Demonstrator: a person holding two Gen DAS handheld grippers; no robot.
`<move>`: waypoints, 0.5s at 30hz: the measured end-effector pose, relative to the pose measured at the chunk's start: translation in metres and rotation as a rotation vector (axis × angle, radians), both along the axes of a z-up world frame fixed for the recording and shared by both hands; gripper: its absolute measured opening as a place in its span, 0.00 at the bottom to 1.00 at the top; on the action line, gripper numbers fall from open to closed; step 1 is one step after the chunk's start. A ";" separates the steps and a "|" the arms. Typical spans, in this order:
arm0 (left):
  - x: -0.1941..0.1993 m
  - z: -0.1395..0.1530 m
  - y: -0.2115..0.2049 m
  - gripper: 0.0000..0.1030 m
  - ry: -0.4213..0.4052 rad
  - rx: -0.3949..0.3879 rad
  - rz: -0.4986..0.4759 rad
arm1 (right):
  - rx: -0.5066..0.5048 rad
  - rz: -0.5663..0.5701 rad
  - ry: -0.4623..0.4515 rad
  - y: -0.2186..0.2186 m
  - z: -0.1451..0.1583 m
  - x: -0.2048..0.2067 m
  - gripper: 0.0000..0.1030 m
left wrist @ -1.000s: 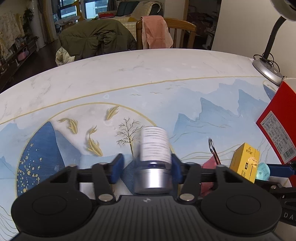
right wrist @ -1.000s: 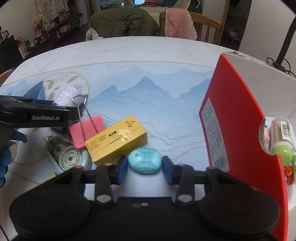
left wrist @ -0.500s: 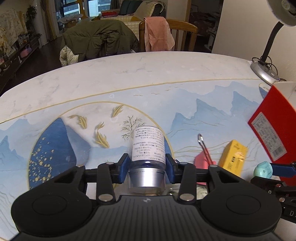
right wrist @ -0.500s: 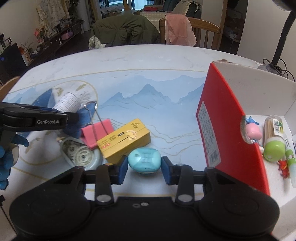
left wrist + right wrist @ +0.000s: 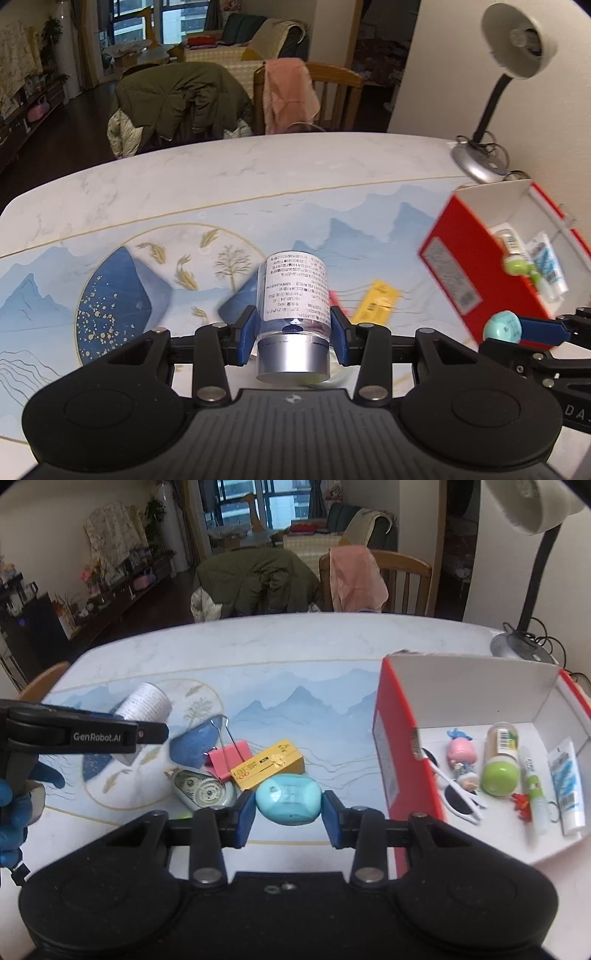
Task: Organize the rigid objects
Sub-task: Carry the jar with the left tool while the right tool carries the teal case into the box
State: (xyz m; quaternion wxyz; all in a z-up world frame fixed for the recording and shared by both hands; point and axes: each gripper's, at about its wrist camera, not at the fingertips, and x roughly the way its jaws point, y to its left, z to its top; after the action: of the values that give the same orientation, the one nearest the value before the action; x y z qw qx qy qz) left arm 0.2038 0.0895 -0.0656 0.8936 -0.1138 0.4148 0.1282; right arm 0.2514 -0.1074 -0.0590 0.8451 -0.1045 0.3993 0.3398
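Both grippers have risen off the painted table [image 5: 258,177] with their loads. At lower centre, the left gripper [image 5: 293,339] pinches a labelled bottle [image 5: 293,295], jaws tightened. The right gripper [image 5: 289,814] clamps a turquoise oval case [image 5: 288,799], with the red-sided box [image 5: 402,738] at right holding small items.
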 end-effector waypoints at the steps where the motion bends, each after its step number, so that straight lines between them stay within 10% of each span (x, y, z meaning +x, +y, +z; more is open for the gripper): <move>1: -0.002 0.004 -0.004 0.39 -0.004 -0.004 -0.006 | 0.009 0.000 -0.002 -0.005 0.004 -0.002 0.37; 15: -0.007 0.053 -0.088 0.39 -0.083 -0.043 -0.131 | 0.103 -0.031 -0.040 -0.075 0.046 -0.004 0.37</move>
State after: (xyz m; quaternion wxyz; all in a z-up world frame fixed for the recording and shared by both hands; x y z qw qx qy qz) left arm 0.1966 0.0015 -0.0123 0.9139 -0.1108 0.3865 0.0559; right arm 0.2474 -0.1827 -0.0133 0.8623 -0.0612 0.3659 0.3447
